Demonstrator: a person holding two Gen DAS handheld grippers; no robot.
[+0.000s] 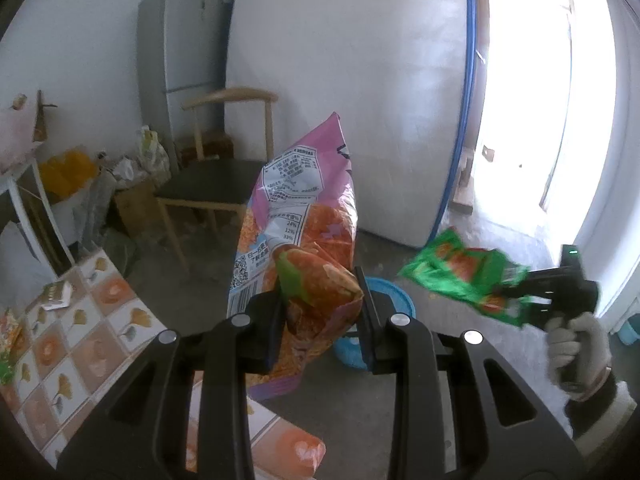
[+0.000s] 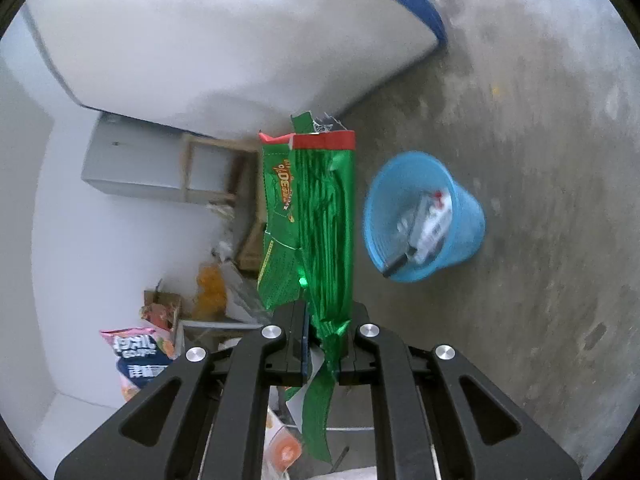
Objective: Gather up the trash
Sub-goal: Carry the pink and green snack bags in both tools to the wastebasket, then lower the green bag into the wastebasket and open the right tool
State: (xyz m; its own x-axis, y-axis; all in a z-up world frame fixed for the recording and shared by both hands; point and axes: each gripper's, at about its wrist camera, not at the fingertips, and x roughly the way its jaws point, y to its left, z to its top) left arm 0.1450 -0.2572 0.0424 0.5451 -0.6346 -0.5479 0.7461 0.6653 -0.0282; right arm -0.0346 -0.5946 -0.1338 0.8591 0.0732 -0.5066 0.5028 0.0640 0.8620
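So on the left wrist cam, at about 8 o'clock there's a tiled table (image 1: 80,344) with orange flower squares and a small packet (image 1: 58,294) lying on it. Up around 10 o'clock is a wooden chair (image 1: 216,184) with a dark seat, and a grey fridge (image 1: 180,52) behind it. Dead centre, the left gripper (image 1: 322,320) is clamped down on a pink and orange snack bag (image 1: 304,208), fingers pinching its crumpled lower part, the bag sticking up towards 12 o'clock. Just behind it a blue bin (image 1: 394,294) peeks out on the concrete floor. Over at 3 o'clock a gloved hand (image 1: 576,350) holds the right gripper (image 1: 516,290), which has a green wrapper (image 1: 460,272).

On the right wrist cam, another pink snack bag (image 2: 138,356) sits at 8 o'clock. In the middle the right gripper (image 2: 324,356) is squeezed tight on the green wrapper (image 2: 316,216), hardly any gap between the fingers. The blue bin (image 2: 468,216) is at 2 o'clock, just beside the wrapper, with some white trash (image 2: 430,228) inside
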